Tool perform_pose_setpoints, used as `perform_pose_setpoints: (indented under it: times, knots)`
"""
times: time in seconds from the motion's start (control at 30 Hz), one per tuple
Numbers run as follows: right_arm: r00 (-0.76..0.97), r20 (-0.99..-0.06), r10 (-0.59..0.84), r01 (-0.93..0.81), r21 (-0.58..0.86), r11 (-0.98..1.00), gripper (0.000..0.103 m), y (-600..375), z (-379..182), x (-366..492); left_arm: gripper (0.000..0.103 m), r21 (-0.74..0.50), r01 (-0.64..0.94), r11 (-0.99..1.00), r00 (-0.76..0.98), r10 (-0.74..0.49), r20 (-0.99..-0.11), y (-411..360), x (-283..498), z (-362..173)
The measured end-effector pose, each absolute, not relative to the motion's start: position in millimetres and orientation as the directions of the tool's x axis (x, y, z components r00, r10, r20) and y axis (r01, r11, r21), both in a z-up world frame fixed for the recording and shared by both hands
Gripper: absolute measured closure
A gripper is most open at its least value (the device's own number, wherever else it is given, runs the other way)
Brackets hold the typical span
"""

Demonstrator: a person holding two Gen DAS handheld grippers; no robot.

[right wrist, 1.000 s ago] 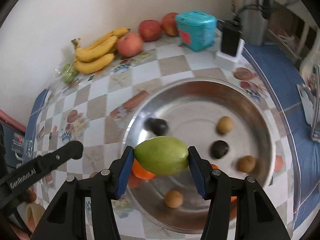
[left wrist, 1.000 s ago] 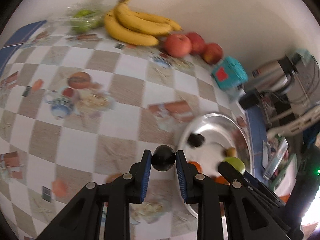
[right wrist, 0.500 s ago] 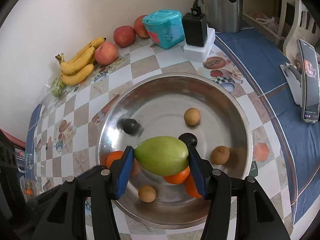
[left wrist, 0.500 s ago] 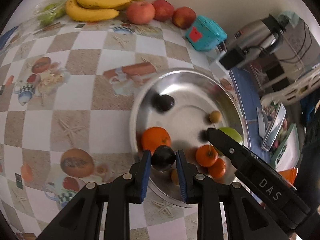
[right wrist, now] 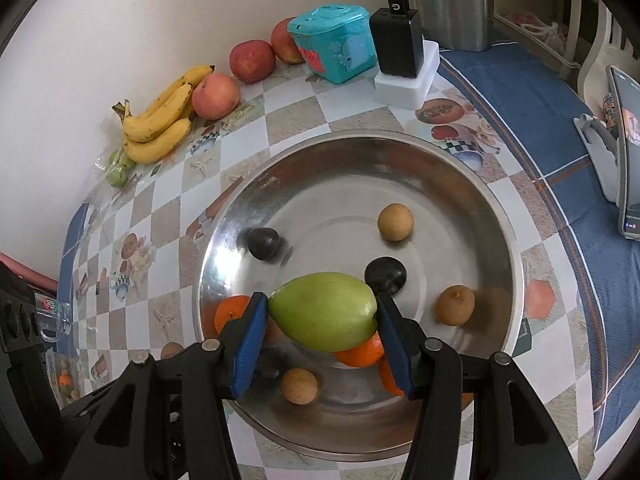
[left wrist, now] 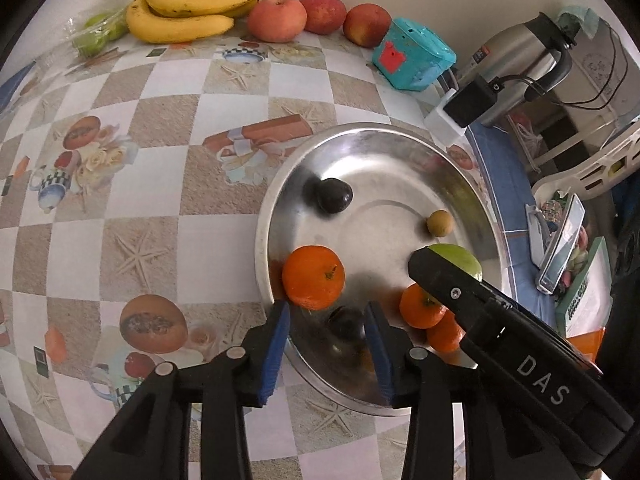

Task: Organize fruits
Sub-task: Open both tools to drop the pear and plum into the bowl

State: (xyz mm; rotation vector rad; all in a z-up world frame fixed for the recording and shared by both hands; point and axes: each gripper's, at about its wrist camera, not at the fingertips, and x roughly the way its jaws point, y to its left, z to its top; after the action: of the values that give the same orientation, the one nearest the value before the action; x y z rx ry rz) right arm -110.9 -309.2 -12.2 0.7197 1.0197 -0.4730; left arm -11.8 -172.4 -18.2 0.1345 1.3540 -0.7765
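A steel bowl (left wrist: 460, 168) (right wrist: 508, 240) holds several fruits: oranges (left wrist: 313, 277), dark plums (left wrist: 334, 195) (right wrist: 385, 275) and small brown fruits (right wrist: 395, 222). My left gripper (left wrist: 326, 326) is open over the bowl's near rim; a blurred dark plum (left wrist: 345, 322) lies between its fingers, loose. My right gripper (right wrist: 322, 326) is shut on a green mango (right wrist: 323, 311) and holds it above the bowl; the mango also shows in the left wrist view (left wrist: 460, 258).
Bananas (left wrist: 192, 8) (right wrist: 160, 120), three apples (left wrist: 277, 18) and a green bagged fruit (left wrist: 96, 36) lie along the wall. A teal box (right wrist: 334, 42), a charger block (right wrist: 400, 60), a steel kettle (left wrist: 520, 64) and a phone on a stand (right wrist: 624, 152) stand to the right.
My left gripper moved over the bowl, opened and let the dark plum go. My right gripper kept the mango and moved slightly over the bowl.
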Motion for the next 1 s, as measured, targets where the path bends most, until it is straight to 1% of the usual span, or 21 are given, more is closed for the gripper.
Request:
perform_pose_setpoints:
  times: [0.27, 0.37, 0.4, 0.83, 1.0]
  knots:
    - [0.460, -0.888, -0.026, 0.657, 0.320, 0.683, 0.046, -309, -14, -107, 0.060, -0.326, 0.562, 0.760, 0.025, -0.410, -0.912, -170, -9, -18]
    - [0.462, -0.887, -0.025, 0.656, 0.322, 0.682, 0.046, -309, -15, -107, 0.055, -0.323, 0.545, 0.774, 0.032, -0.403, -0.914, -166, -5, -18]
    - [0.464, -0.885, -0.029, 0.655, 0.321, 0.684, 0.046, -309, -14, -107, 0.055, -0.323, 0.538, 0.779, 0.033, -0.402, -0.915, -165, -3, -19]
    - [0.471, -0.881, -0.040, 0.652, 0.317, 0.689, 0.046, -309, -11, -108, 0.054, -0.318, 0.470, 0.824, 0.077, -0.397, -0.915, -147, 17, -18]
    - [0.471, -0.881, -0.041, 0.650, 0.316, 0.691, 0.046, -309, -10, -109, 0.042, -0.291, 0.428, 0.856, 0.126, -0.375, -0.918, -137, 28, -16]
